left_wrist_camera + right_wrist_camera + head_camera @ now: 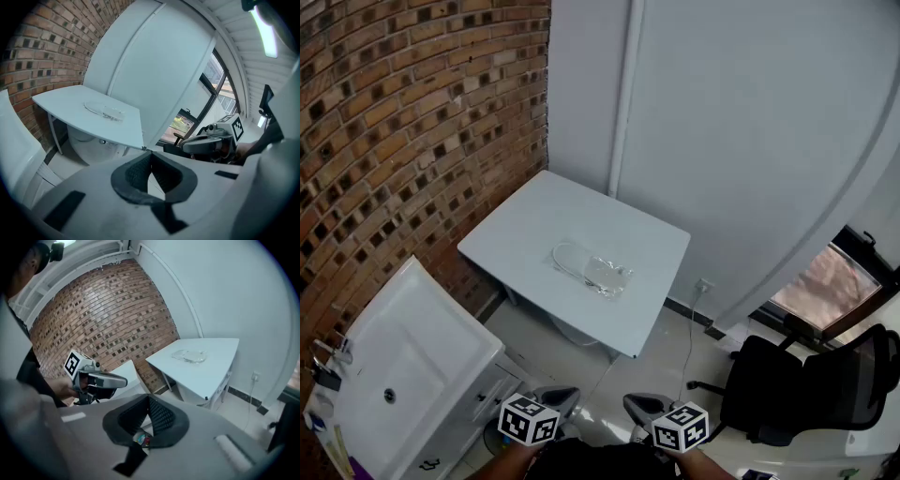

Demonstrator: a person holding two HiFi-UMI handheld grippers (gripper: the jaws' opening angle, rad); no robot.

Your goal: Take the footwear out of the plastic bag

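Clear plastic bag (598,269) lies flat near the middle of the table (539,216); contents too small to make out. Left gripper (150,159) and right gripper (149,403) both closed tip to tip, empty, well short of the table's near edge.

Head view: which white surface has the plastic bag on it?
The square table by the far wall, plastic bag near its middle. The nearer one is a sink with a drain.

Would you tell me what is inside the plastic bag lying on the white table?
The clear plastic bag on the table shows only something pale, with a white looped outline at one end. From this far, what it is cannot be told.
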